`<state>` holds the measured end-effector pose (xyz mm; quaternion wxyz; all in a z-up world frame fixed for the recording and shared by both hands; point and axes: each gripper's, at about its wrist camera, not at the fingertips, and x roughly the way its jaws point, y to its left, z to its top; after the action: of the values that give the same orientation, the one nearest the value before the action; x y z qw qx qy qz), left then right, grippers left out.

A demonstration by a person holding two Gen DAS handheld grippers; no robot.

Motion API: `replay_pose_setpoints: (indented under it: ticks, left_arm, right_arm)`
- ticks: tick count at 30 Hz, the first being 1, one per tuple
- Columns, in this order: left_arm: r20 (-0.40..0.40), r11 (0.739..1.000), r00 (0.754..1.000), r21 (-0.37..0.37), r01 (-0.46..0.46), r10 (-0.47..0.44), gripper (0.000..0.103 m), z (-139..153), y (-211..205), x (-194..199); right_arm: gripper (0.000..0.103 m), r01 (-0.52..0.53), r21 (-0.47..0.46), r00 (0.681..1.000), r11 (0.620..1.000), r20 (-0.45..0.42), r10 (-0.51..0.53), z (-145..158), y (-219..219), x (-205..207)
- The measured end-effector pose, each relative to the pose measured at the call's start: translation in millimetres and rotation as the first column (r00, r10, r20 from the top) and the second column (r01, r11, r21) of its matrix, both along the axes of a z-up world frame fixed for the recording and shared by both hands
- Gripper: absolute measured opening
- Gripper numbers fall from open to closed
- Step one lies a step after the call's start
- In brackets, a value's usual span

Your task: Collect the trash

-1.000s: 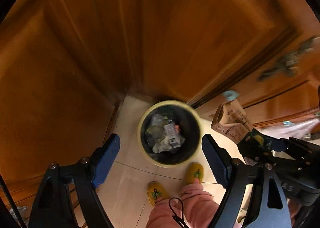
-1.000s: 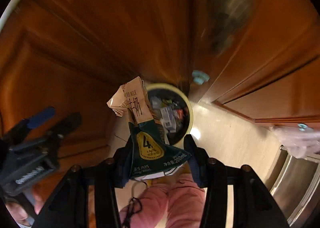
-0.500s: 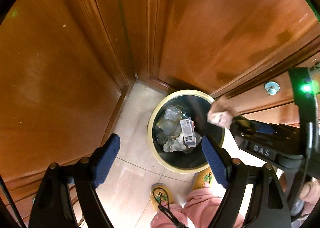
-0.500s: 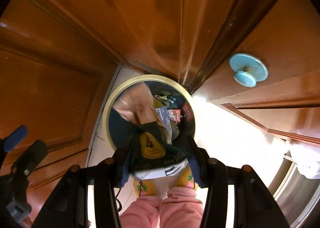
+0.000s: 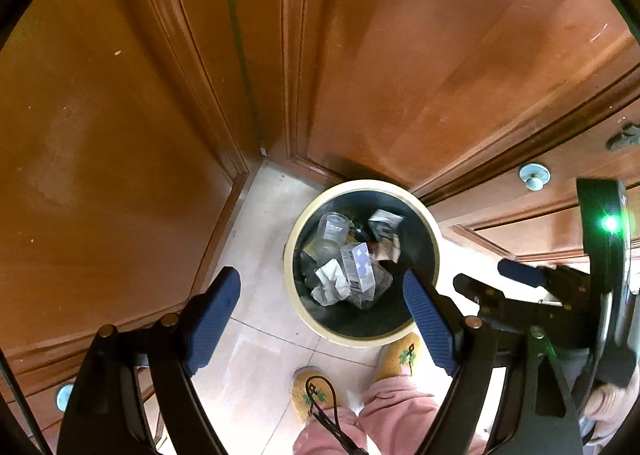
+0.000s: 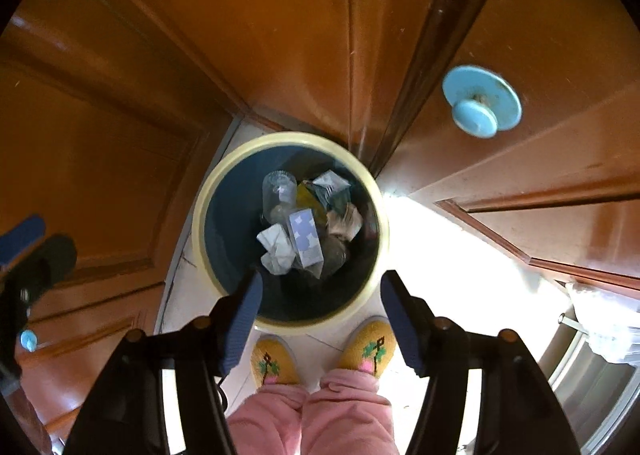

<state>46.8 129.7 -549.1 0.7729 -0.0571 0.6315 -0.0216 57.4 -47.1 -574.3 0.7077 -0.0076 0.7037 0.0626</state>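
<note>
Trash bin (image 6: 208, 243): a round bin with a cream rim and dark inside, stood on the pale tile floor (image 5: 256, 343) in a corner of brown wooden doors (image 5: 400, 55).
Milk carton (image 6: 334, 191): lain inside the bin, at the far side, on top of the other trash. It is blurred, so only its green and tan folds can be made out.
Other trash: a clear plastic bottle (image 6: 278, 193), a small blue-and-white box (image 6: 306, 237) and crumpled white paper (image 6: 276, 251) are piled in the middle of the bin.
Right gripper (image 6: 320, 315): held right over the bin, pointed down. Its jaws have just been opening; nothing is between the blue pads now.
Left gripper (image 5: 324, 315): held over the near edge of the bin, spread wide, with nothing gripped.
Person: yellow slippers (image 6: 276, 363) and pink trousers (image 6: 308, 415) are seen just beside the near rim of the bin.
Blue knob (image 6: 480, 103): fixed on the door past the bin, to its right.
</note>
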Motion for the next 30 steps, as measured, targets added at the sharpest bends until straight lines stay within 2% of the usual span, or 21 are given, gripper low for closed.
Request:
replay_pose_setpoints:
  ticks: [9, 16, 24, 30]
  left_arm:
    - [0.005, 1.0, 1.0, -0.01, 0.029, -0.029, 0.082, 25, -8, -5]
    - [0.026, 0.998, 0.998, -0.015, 0.054, -0.054, 0.083, 64, -14, -12]
    - [0.044, 0.998, 0.997, -0.009, 0.064, -0.064, 0.087, 125, -20, -20]
    - [0.11, 0.999, 0.993, 0.022, 0.048, -0.051, 0.087, 203, -20, -24]
  right_arm:
    - [0.062, 0.025, 0.034, 1.0, 0.999, 0.017, -0.026, 35, -3, -20]
    - [0.062, 0.042, 0.061, 0.995, 0.997, 0.085, -0.047, 90, -1, -29]
    - [0.062, 0.075, 0.092, 0.988, 0.993, 0.131, -0.087, 157, -6, -37]
    - [0.062, 0.107, 0.147, 0.972, 0.983, 0.191, -0.134, 235, -14, -46]
